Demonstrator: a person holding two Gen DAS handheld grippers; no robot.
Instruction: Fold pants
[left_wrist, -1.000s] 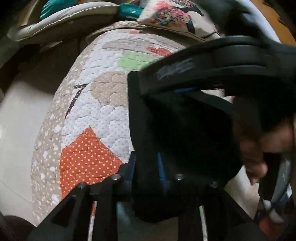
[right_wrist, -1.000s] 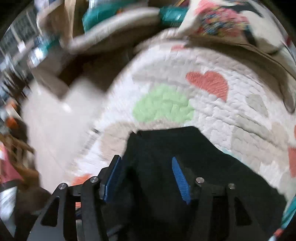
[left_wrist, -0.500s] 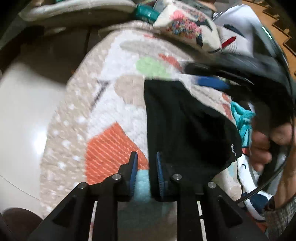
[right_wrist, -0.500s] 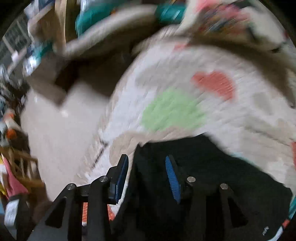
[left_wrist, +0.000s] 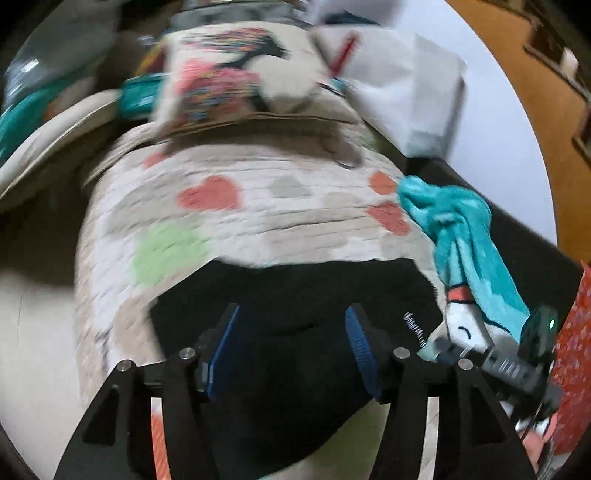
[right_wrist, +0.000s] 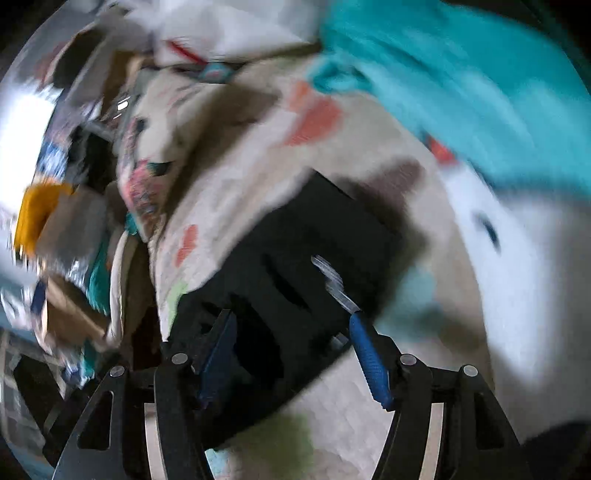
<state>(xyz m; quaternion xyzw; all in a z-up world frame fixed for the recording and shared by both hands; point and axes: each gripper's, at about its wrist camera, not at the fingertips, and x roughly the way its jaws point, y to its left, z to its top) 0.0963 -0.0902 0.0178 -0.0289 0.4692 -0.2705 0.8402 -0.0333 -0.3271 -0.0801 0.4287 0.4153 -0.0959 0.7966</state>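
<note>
Pants: black, folded into a compact bundle, lying on quilt at its near end. No readable brand, label or print in either view; both views motion-blurred.

L gripper: fingers spread wide, blue pads apart, nothing clamped. Pants lie below and between the fingers; contact can't be confirmed.

R gripper: fingers likewise spread, blue pads apart, nothing clamped, positioned over pants.

Quilt: cream, quilted, w/ red heart patches and a green patch.

Teal cloth: at quilt's right edge, just beside pants; white section carries red/black markings, not legible.

Pillow: at far end of quilt, pink floral and dark bird print.
</note>
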